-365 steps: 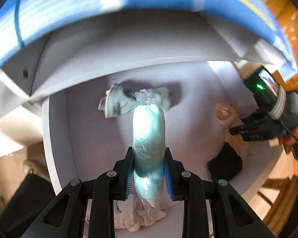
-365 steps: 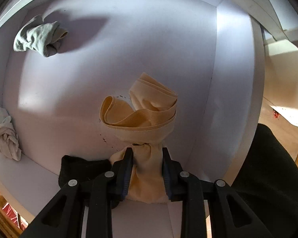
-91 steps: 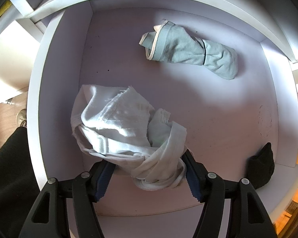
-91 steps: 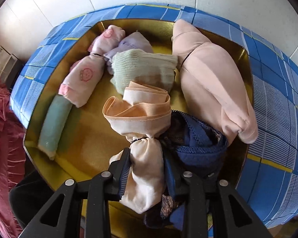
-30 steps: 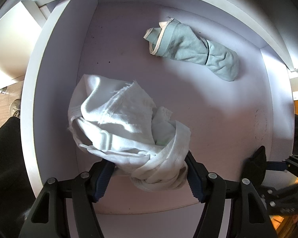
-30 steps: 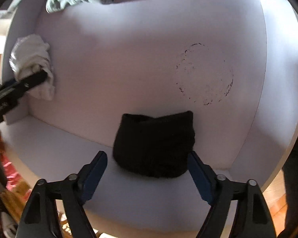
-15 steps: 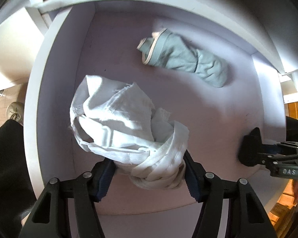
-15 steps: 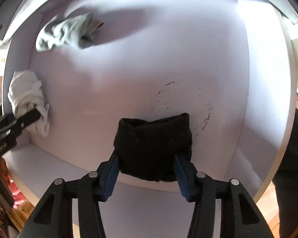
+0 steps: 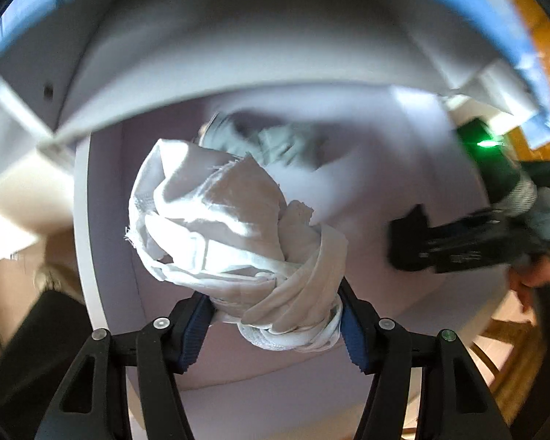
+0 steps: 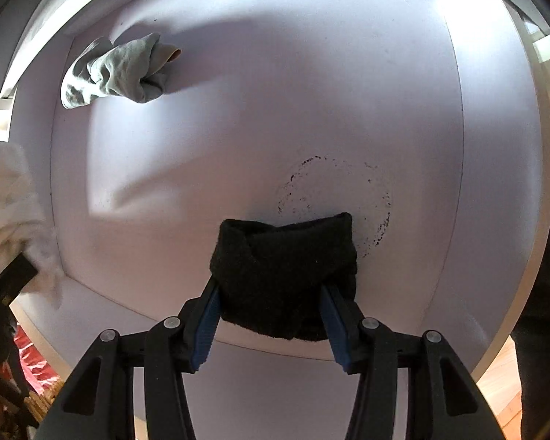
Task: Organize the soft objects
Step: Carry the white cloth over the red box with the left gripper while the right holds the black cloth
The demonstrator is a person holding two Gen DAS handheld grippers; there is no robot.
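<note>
White cloth (image 9: 234,242), bunched, sits pinched in the left tool (image 9: 275,324) above the pale shelf (image 9: 366,198). Right tool (image 10: 269,313) clamps a black sock (image 10: 282,271) over the shelf; a grey-green sock (image 10: 121,71) lies at the back.

1 white cloth (image 9: 231,242), 1 grey-green cloth (image 10: 117,73), 1 black cloth (image 10: 282,275), 2 grippers

No text, label or number can be read anywhere.
</note>
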